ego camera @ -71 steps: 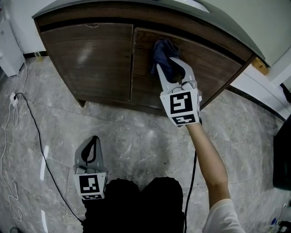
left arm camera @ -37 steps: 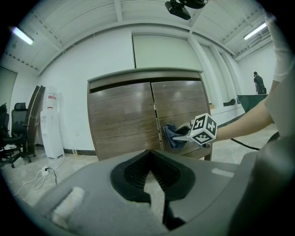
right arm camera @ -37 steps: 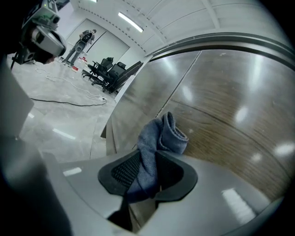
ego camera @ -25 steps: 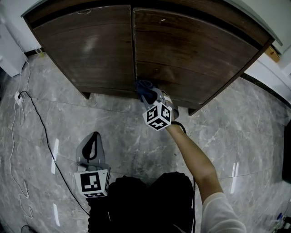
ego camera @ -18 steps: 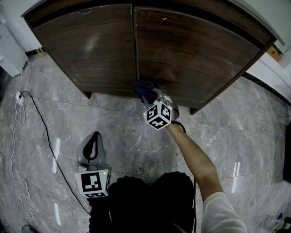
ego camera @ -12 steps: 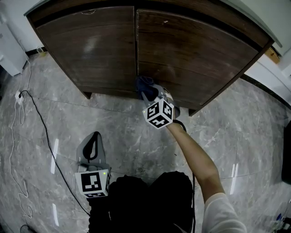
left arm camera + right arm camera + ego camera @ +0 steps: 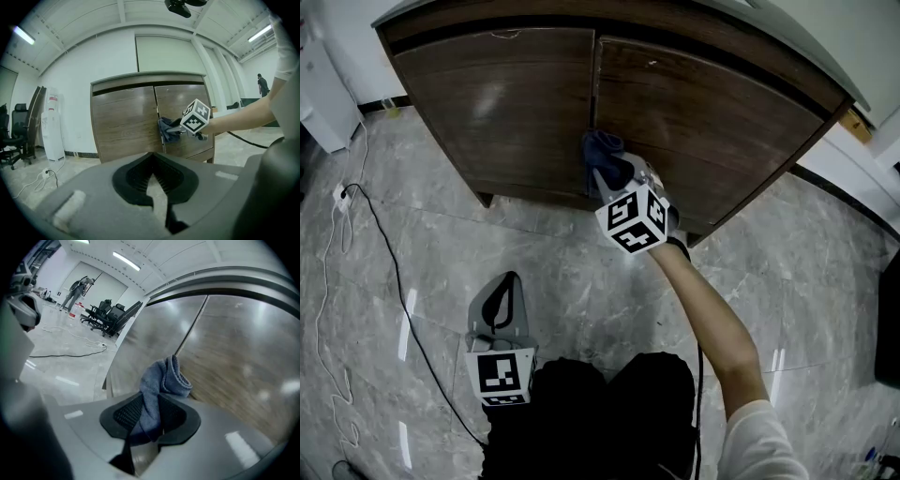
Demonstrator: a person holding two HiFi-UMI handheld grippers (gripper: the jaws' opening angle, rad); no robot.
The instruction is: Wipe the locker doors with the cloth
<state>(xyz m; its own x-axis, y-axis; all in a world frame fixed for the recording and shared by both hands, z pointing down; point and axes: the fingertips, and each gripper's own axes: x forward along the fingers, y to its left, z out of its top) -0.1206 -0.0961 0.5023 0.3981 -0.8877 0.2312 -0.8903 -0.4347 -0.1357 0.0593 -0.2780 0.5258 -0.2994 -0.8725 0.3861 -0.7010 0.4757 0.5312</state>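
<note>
Two brown locker doors (image 7: 506, 103) stand shut above the grey marble floor (image 7: 422, 234). The right tongs (image 7: 612, 173) are clenched on the blue cloth (image 7: 602, 148), which lies against the doors at the seam between them. The left tongs (image 7: 500, 289) hang low over the floor, well apart from the doors, closed and empty.

Smooth dark wood-grain locker doors (image 7: 506, 103), faint sheen. Soft blue cloth (image 7: 605, 150), nubby matt pile. Glossy grey marble-look floor (image 7: 403, 234), streaked with lamp glare. Matt grey plastic on left gripper (image 7: 151, 161) and right gripper (image 7: 147, 404); black ribbed pads (image 7: 124, 414).
</note>
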